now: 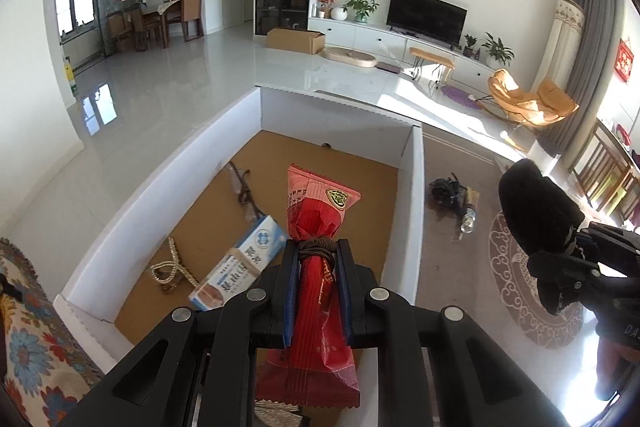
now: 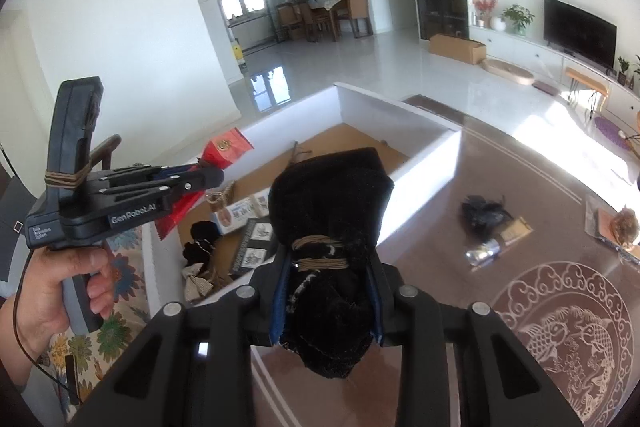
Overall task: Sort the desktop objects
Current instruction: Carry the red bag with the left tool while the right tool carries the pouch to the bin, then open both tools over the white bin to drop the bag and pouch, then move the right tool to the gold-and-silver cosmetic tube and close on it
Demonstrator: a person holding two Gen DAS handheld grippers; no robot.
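Note:
My left gripper (image 1: pixel 318 251) is shut on a red snack packet (image 1: pixel 316 227) and holds it above the white box (image 1: pixel 412 195) with a brown floor. It also shows in the right wrist view (image 2: pixel 212 175), with the packet (image 2: pixel 226 147) sticking out. My right gripper (image 2: pixel 330 255) is shut on a black cloth pouch (image 2: pixel 332 203), held over the box's right wall. The pouch shows at the right in the left wrist view (image 1: pixel 536 207). In the box lie a blue-white carton (image 1: pixel 240 263), a bead string (image 1: pixel 172 267) and a dark stick (image 1: pixel 242 187).
On the brown table (image 2: pixel 540 187) right of the box lie a black bundle (image 2: pixel 482 211), a small clear bottle (image 2: pixel 484 251) and a round fish-pattern mat (image 2: pixel 568 331). A flowered cloth (image 1: pixel 36 339) lies left of the box. More items lie in the box's near end (image 2: pixel 208 255).

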